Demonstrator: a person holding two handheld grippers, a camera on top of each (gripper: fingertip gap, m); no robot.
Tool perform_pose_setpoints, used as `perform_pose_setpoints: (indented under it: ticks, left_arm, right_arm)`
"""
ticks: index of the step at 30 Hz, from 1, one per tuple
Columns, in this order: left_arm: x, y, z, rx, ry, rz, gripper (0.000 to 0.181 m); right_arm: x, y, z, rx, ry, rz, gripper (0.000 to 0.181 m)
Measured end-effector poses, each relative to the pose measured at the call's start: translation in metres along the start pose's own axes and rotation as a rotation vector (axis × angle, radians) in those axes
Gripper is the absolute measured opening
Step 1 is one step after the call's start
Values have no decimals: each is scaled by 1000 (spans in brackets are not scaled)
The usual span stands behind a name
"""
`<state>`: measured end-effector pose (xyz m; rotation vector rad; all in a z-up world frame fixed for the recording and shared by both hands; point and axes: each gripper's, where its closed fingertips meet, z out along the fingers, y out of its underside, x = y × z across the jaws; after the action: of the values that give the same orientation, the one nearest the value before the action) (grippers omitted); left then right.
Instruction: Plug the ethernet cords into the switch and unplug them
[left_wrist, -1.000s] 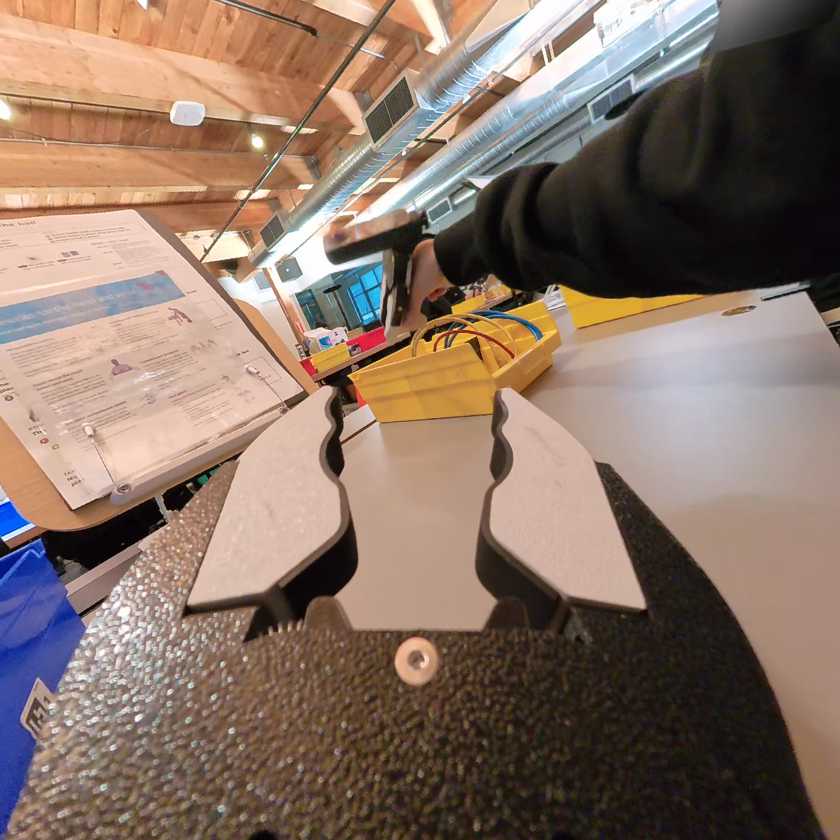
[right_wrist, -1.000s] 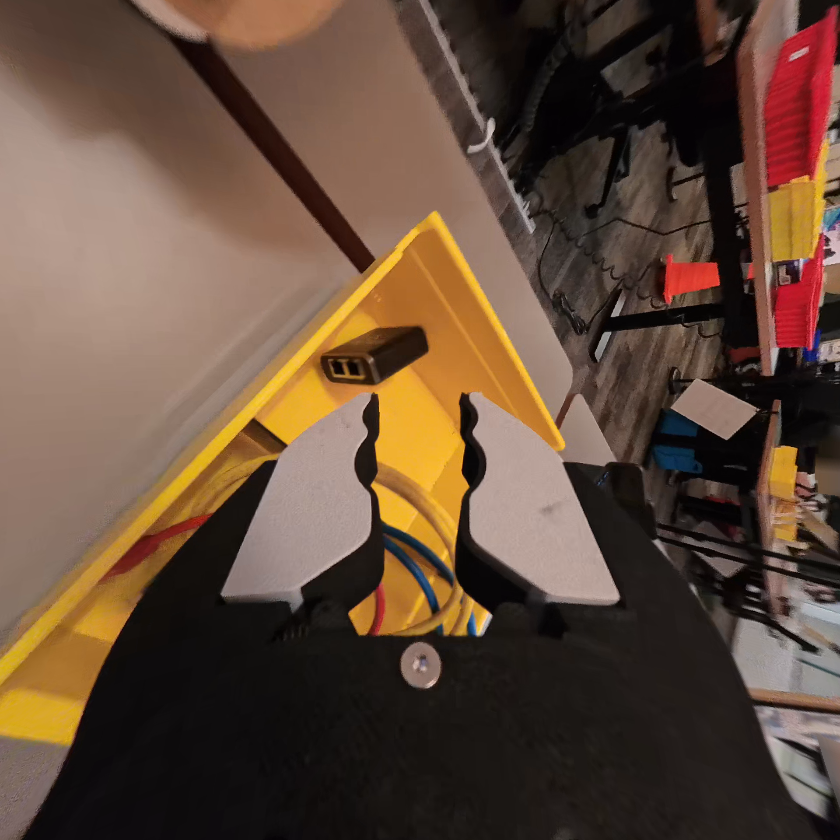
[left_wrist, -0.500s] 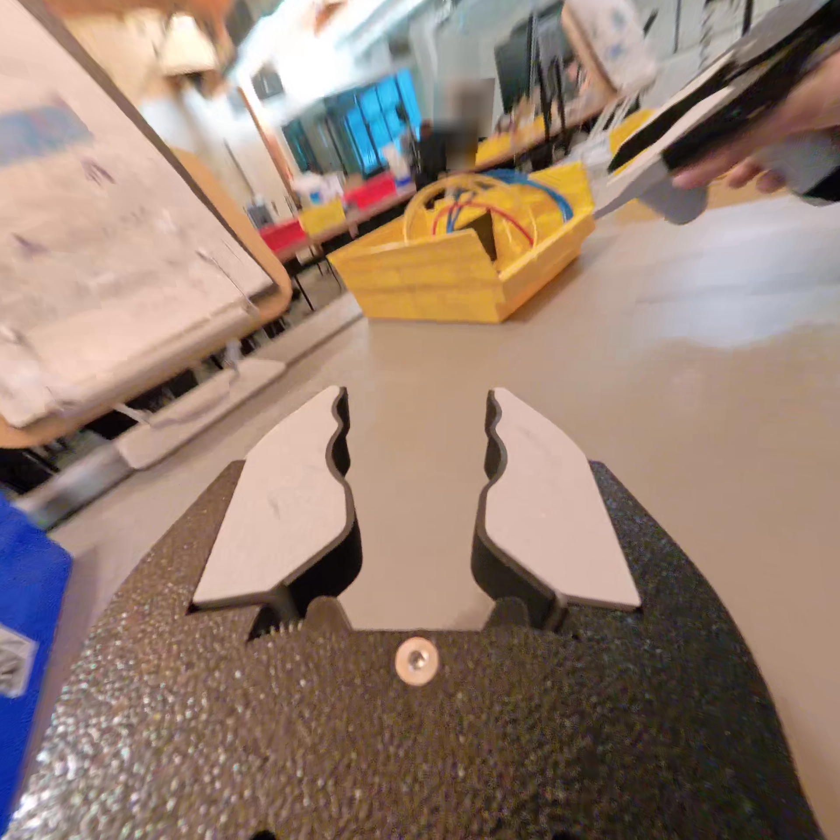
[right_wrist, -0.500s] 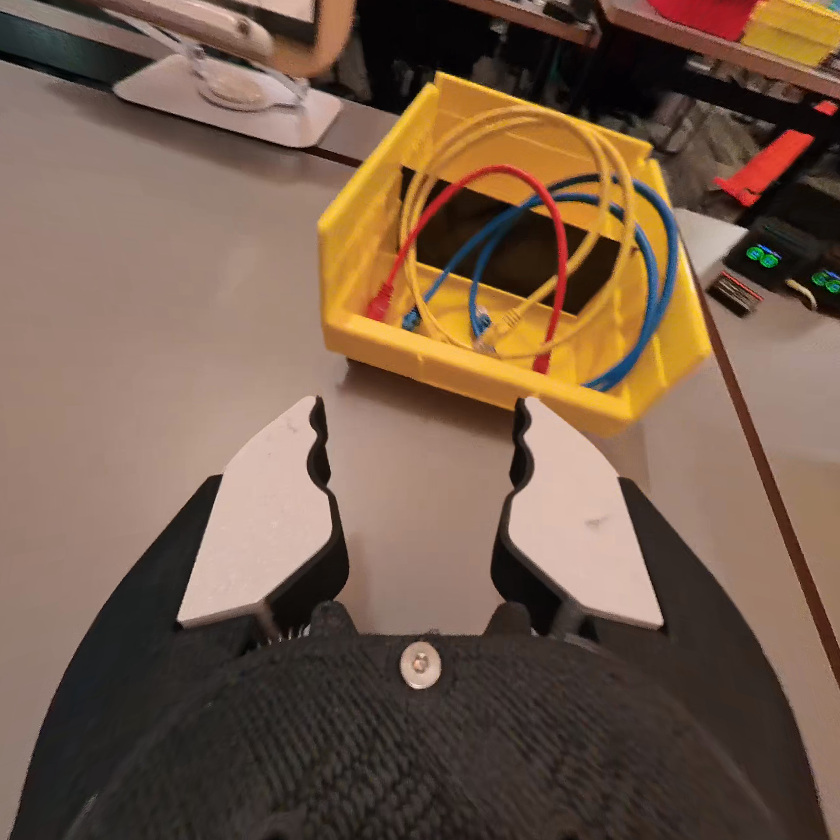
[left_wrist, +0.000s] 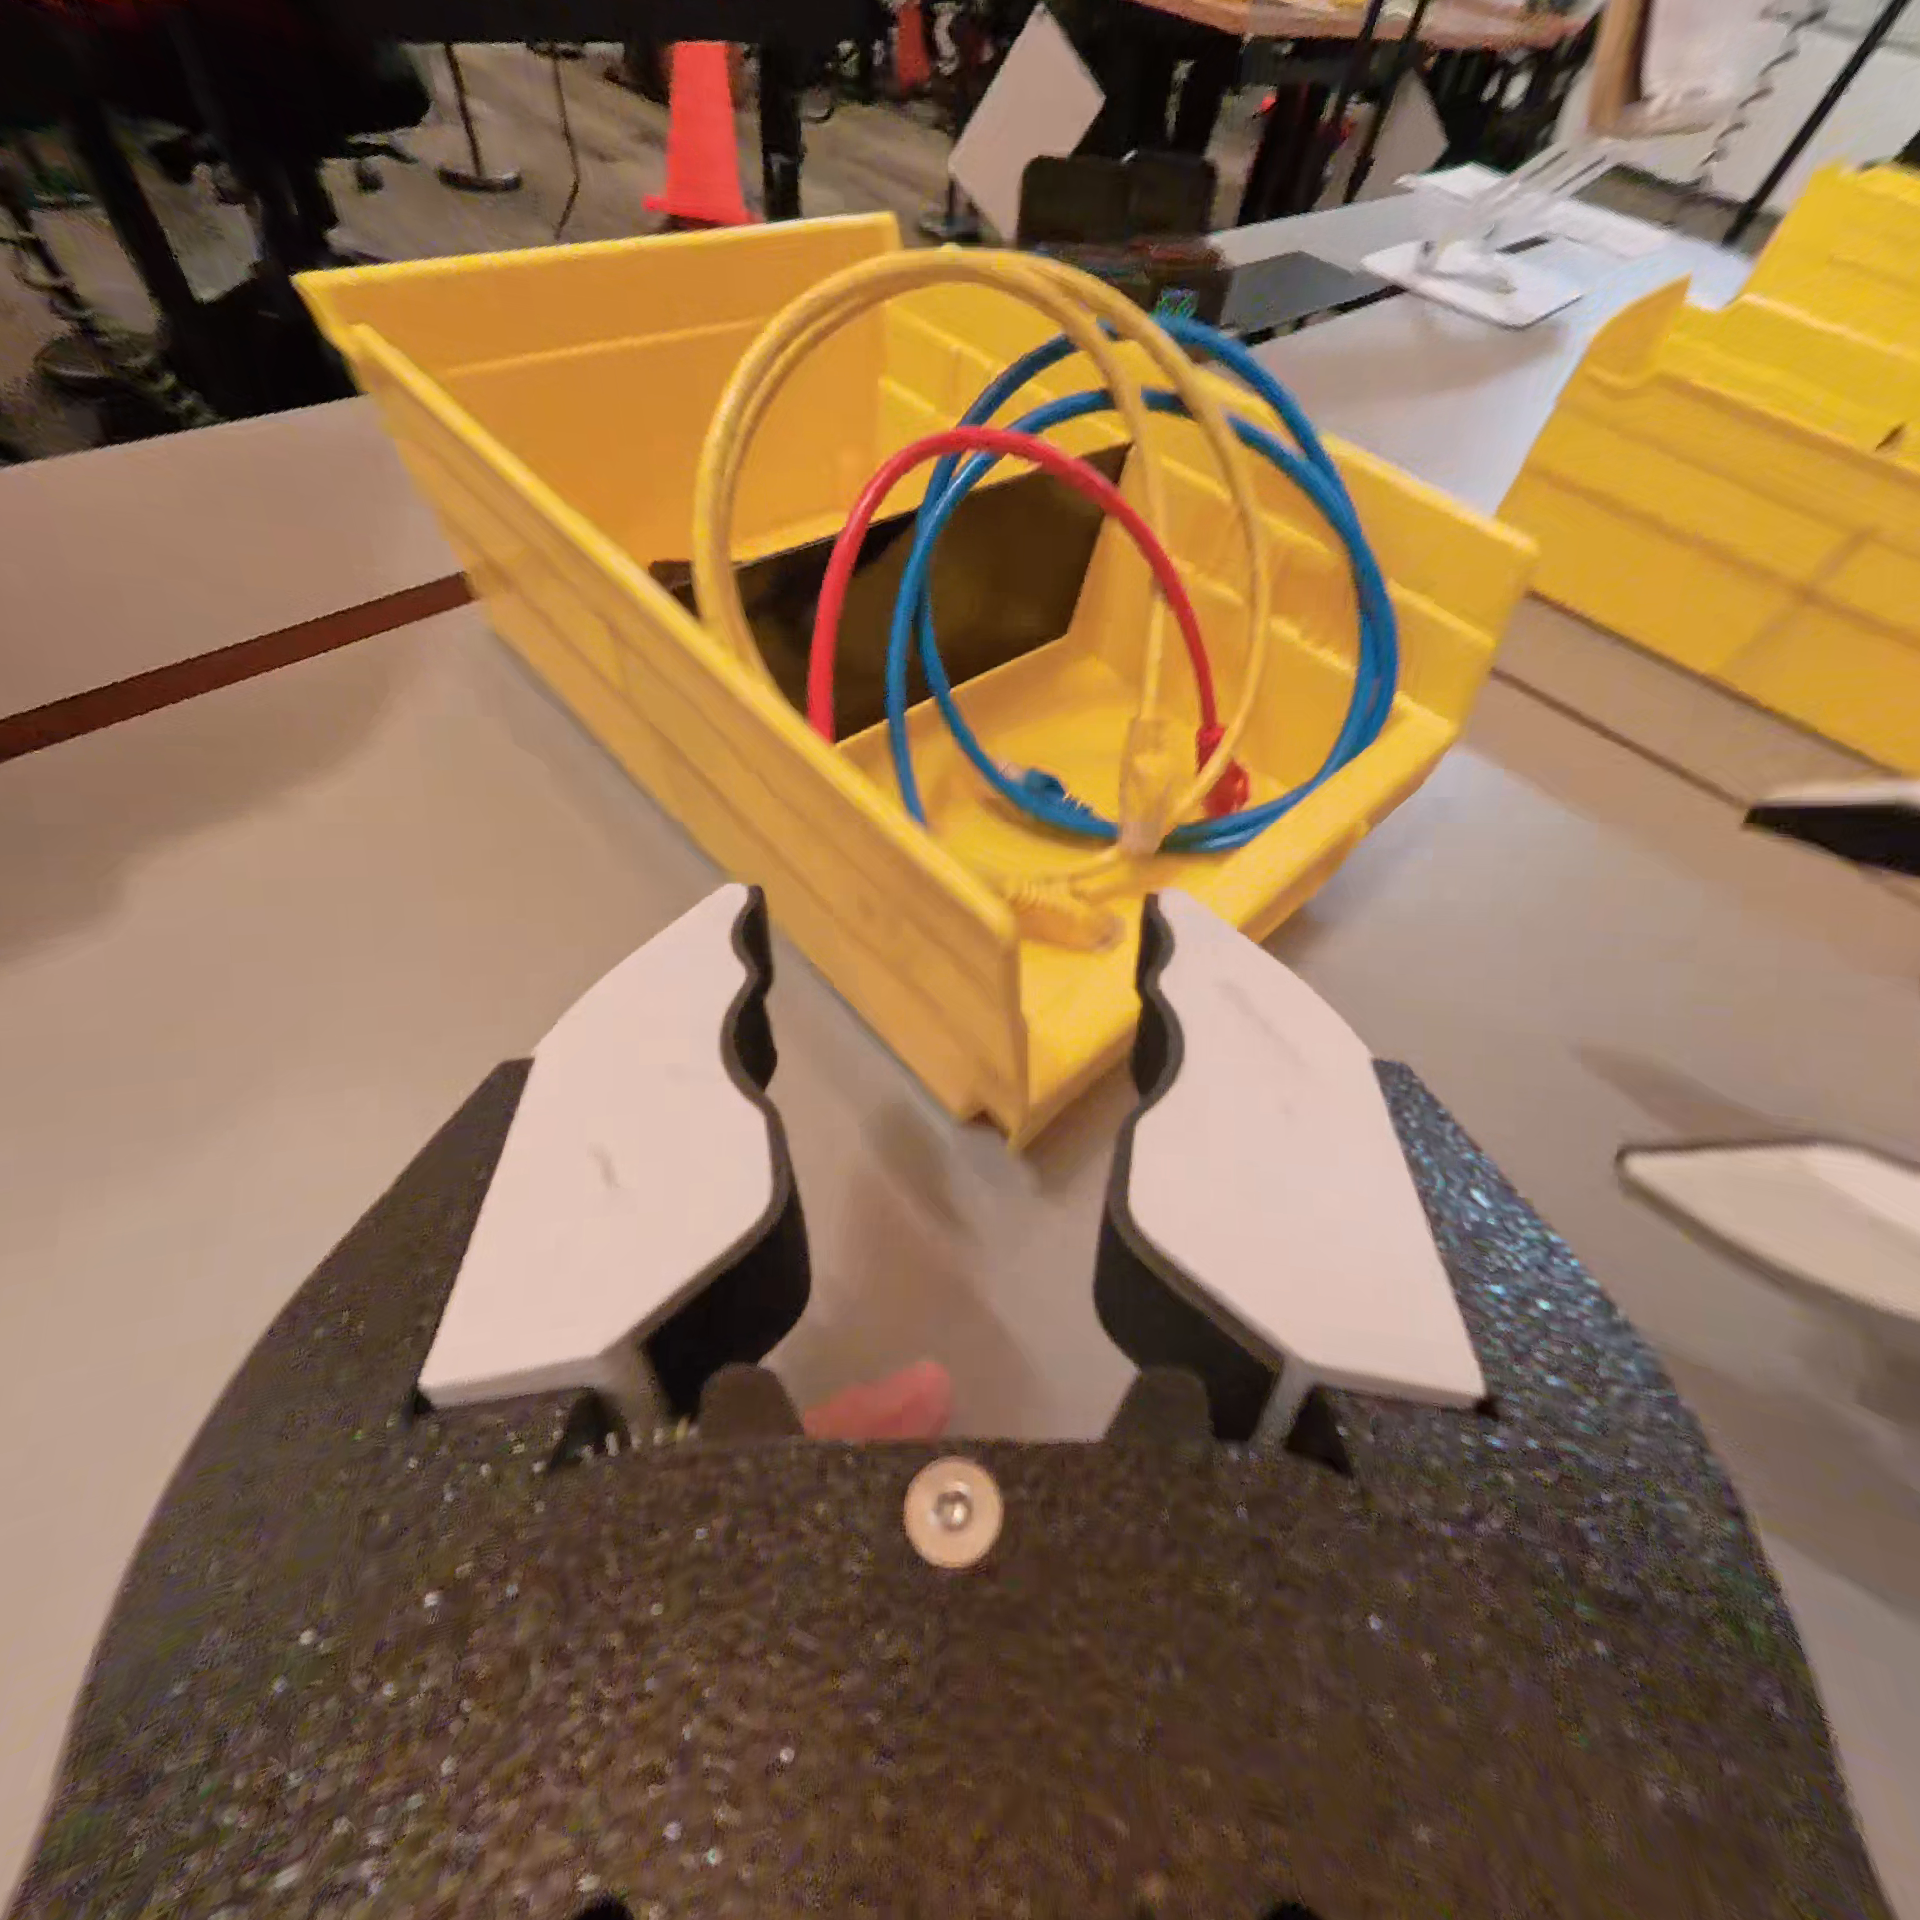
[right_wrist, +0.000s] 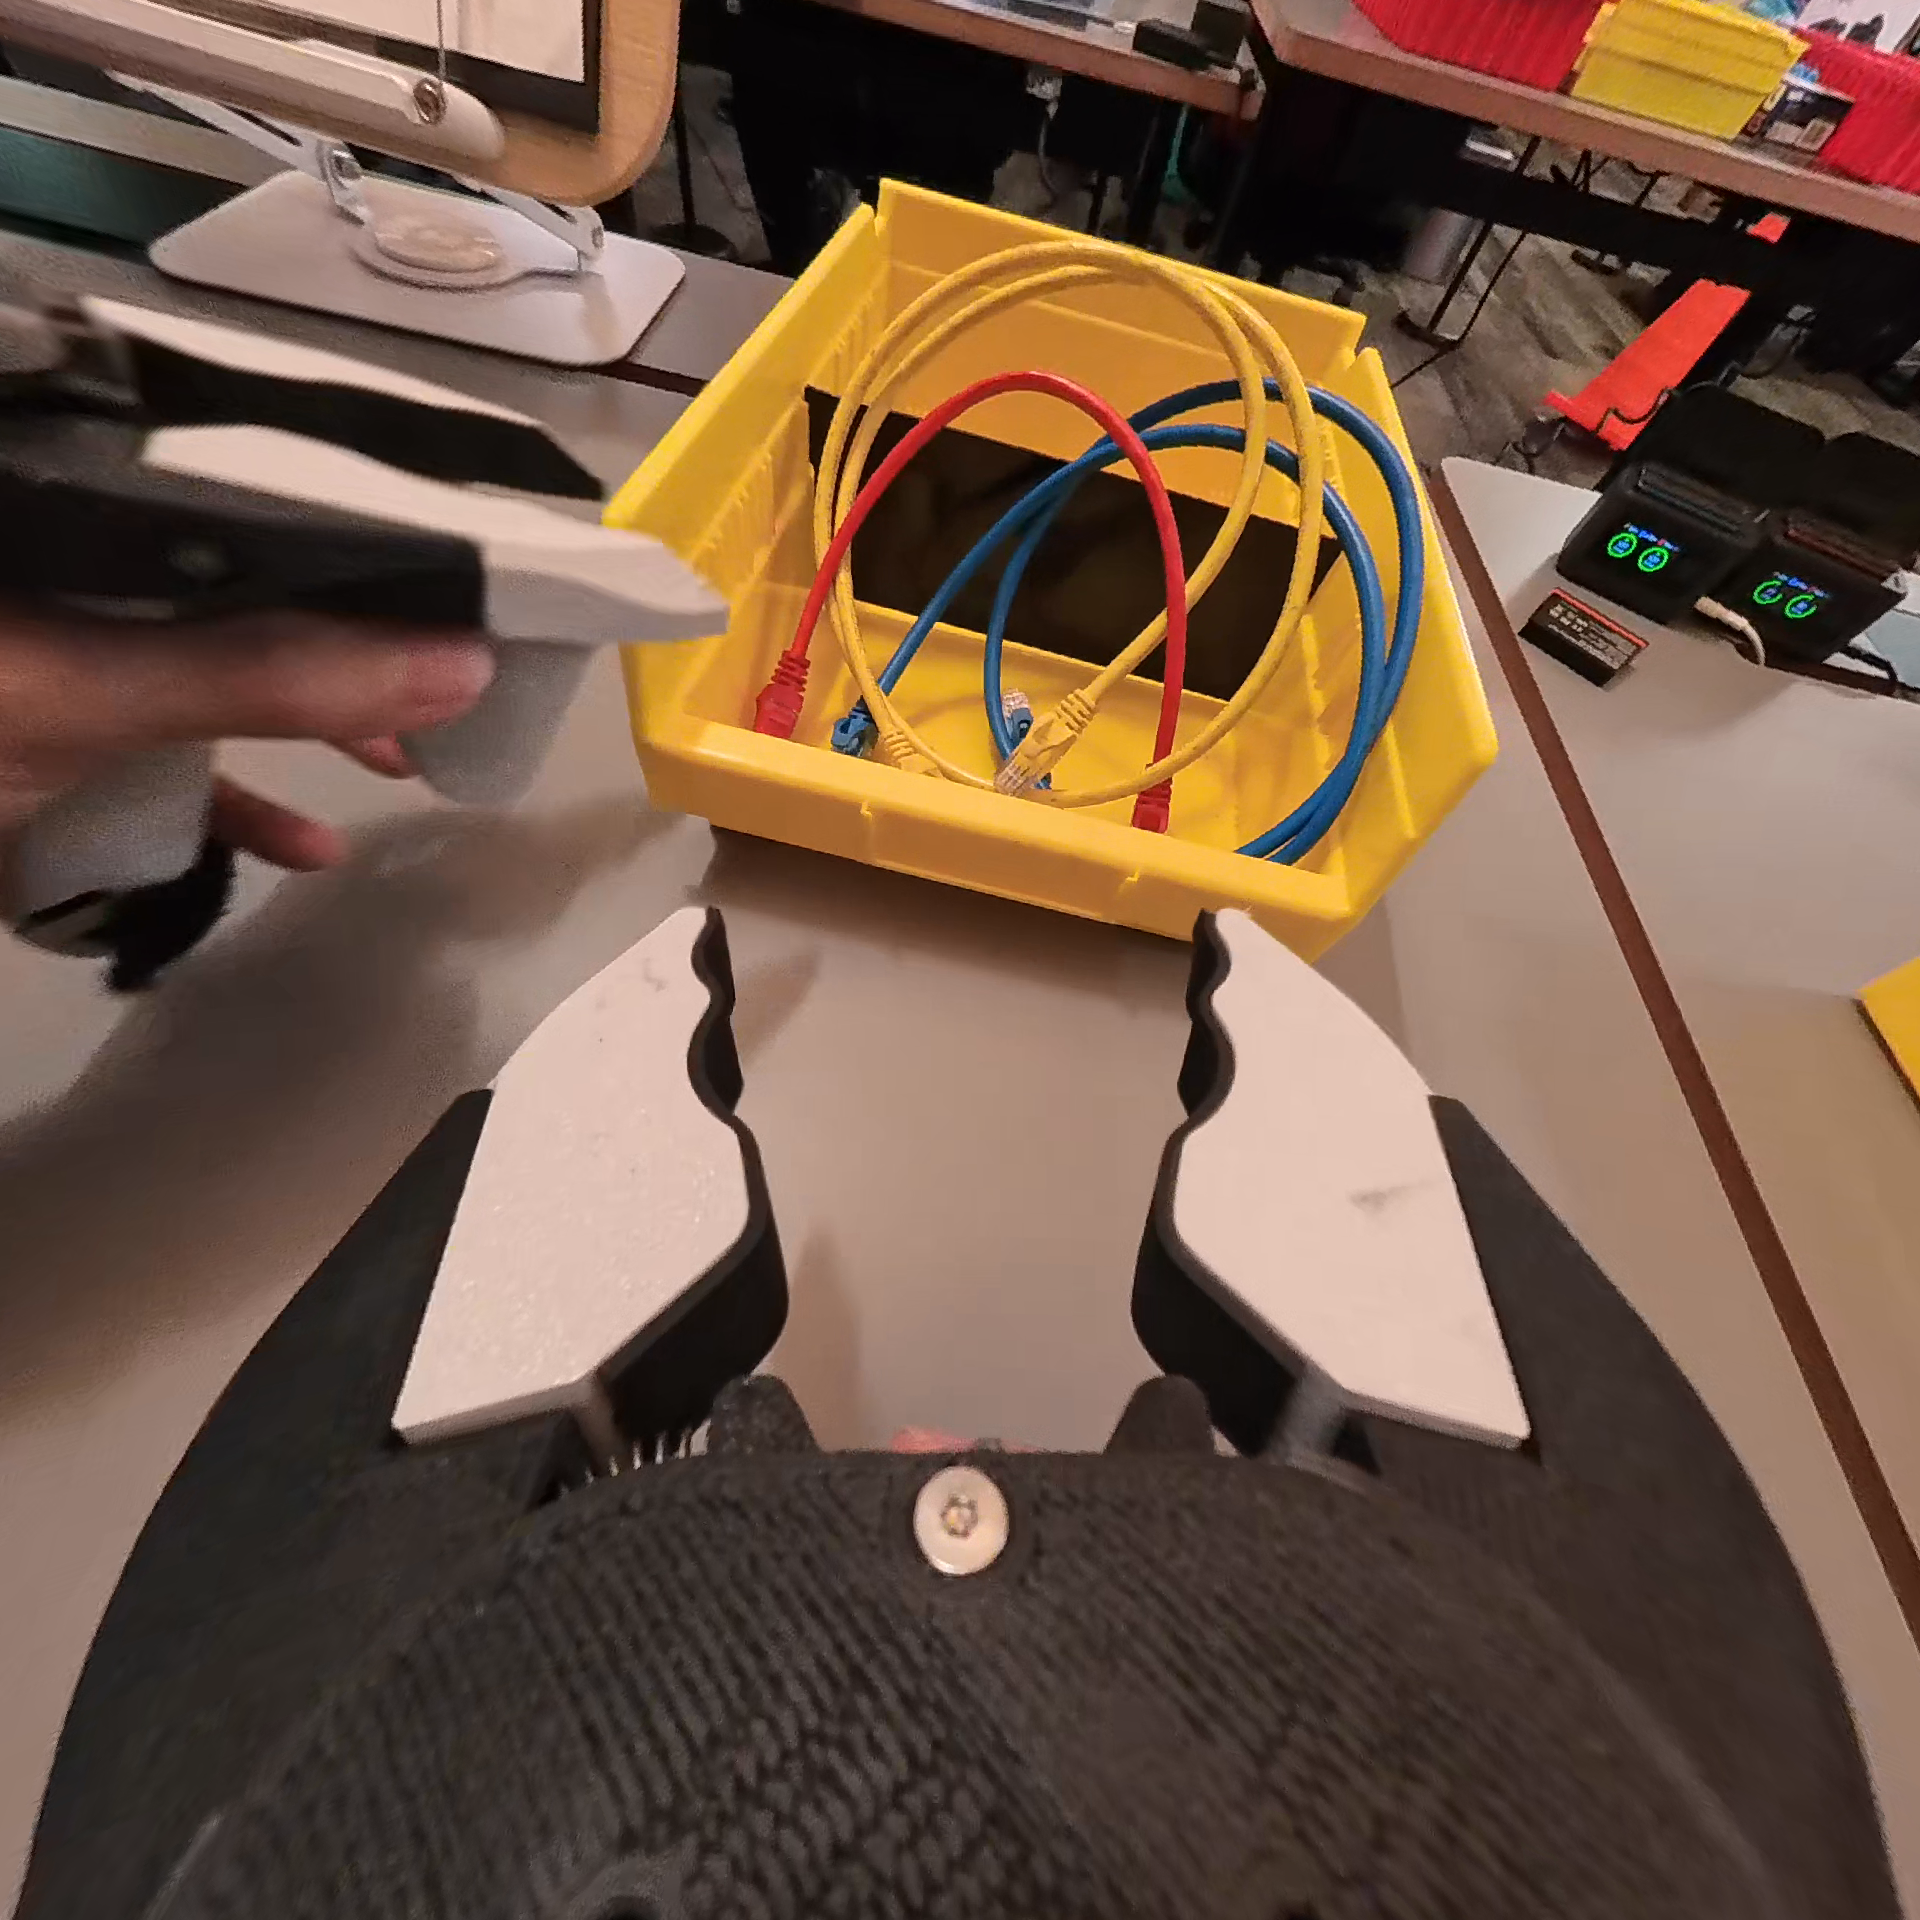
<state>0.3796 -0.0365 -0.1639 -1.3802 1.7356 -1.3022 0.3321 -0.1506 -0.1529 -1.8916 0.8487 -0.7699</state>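
Jaws of both grippers spread, empty; yellow bin (right_wrist: 997, 852) ahead holds coiled cords (right_wrist: 1164, 582).

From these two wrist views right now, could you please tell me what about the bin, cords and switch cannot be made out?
- Switch: neither view shows it; the black divider across the yellow bin hides the rear compartment.
- Blue cord: in the right wrist view the bin's front wall hides its lowest loop.
- Left gripper: blurred in the right wrist view.
- Right gripper: cut off by the left wrist view's right edge.
- Small black devices: displays too small to read.
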Motion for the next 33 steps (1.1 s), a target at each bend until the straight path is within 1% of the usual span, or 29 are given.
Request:
perform_pose_setpoints:
  ticks: [1, 2, 4, 6, 8, 10, 12, 15, 18, 21, 24, 26, 27, 28, 30, 31, 33]
  left_arm:
    - [3, -1, 7, -5, 11, 6, 63]
    - [2, 3, 13, -25, -10, 28, 60]
    - [-7, 12, 21, -63, -81, 114, 38]
    - [-17, 12, 19, -28, -143, 177, 29]
    - [-37, 13, 7, -13, -239, 224, 17]
    - [-54, 18, -12, -6, -282, 260, 10]
    - [-70, 26, -39, 4, -280, 256, 8]
    - [-87, 44, -91, 19, -246, 206, 6]
    - [-102, 65, -150, 33, -258, 167, 5]
    - [-116, 86, -208, 53, -314, 116, 5]
    - [-123, 104, -257, 69, -393, 77, 5]
    - [-124, 114, -285, 84, -458, 86, 6]
    - [-125, 118, -298, 92, -506, 105, 6]
    - [-125, 121, -309, 95, -551, 128, 6]
    - [-125, 125, -323, 99, -585, 130, 7]
    - [-126, 126, -327, 102, -592, 122, 7]
    - [-128, 128, -329, 96, -595, 124, 7]
  right_arm:
    - [1, 1, 0, -4, -1, -1, 84]
    - [2, 1, 1, -5, -1, -1, 84]
    - [2, 0, 1, 1, -2, 0, 83]
    - [1, -2, 0, 9, -9, 5, 83]
    - [-2, -5, -3, 10, -22, 1, 83]
    - [-6, -11, -8, 22, -32, -5, 83]
    - [-11, -21, -14, 48, -44, -16, 83]
    - [-30, -43, -27, 115, -102, -18, 83]
    - [-60, -66, -42, 172, -206, 17, 81]
    - [-105, -89, -54, 227, -360, 90, 81]
    - [-166, -111, -58, 249, -571, 93, 83]
    - [-202, -132, -47, 224, -680, 40, 83]
    - [-214, -148, -34, 197, -689, 28, 83]
    - [-228, -169, -23, 181, -702, 30, 82]
    - [-273, -214, -7, 169, -803, 47, 81]
    - [-302, -230, 0, 136, -876, 56, 85]
    - [-365, -249, 12, 6, -1045, 106, 95]
